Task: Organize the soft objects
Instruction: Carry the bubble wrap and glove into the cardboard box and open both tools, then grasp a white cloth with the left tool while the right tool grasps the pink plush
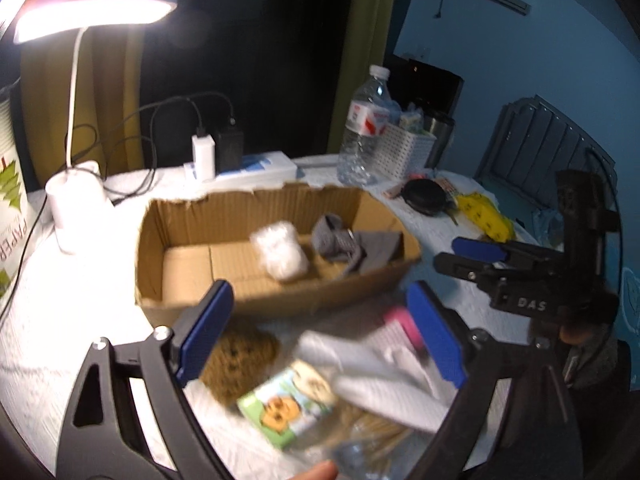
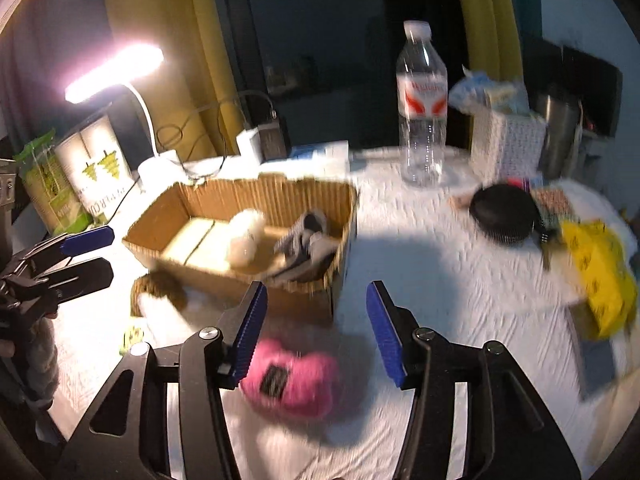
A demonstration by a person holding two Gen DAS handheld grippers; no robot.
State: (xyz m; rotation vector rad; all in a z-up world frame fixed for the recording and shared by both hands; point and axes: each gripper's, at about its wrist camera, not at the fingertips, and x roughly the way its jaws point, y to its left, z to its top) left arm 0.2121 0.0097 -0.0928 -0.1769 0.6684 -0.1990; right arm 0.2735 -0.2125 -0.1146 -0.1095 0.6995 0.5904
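Observation:
An open cardboard box (image 1: 256,296) (image 2: 240,280) on the white table holds a white fluffy ball (image 1: 280,254) (image 2: 246,240) and grey knitted cloth (image 1: 348,244) (image 2: 304,244). My left gripper (image 1: 320,328) is open and empty above a brown knitted piece (image 1: 240,360), a green packet (image 1: 288,408) and a white rolled cloth (image 1: 380,380) in front of the box. My right gripper (image 2: 316,332) is open and empty just above a pink fluffy ball (image 2: 292,380), which also shows in the left wrist view (image 1: 404,320).
A lit desk lamp (image 1: 76,196) stands left of the box. Behind it are chargers (image 1: 216,152), a water bottle (image 1: 364,128) (image 2: 422,108) and a white basket (image 1: 408,148). A black round case (image 2: 504,216) and a yellow bag (image 2: 600,276) lie at the right.

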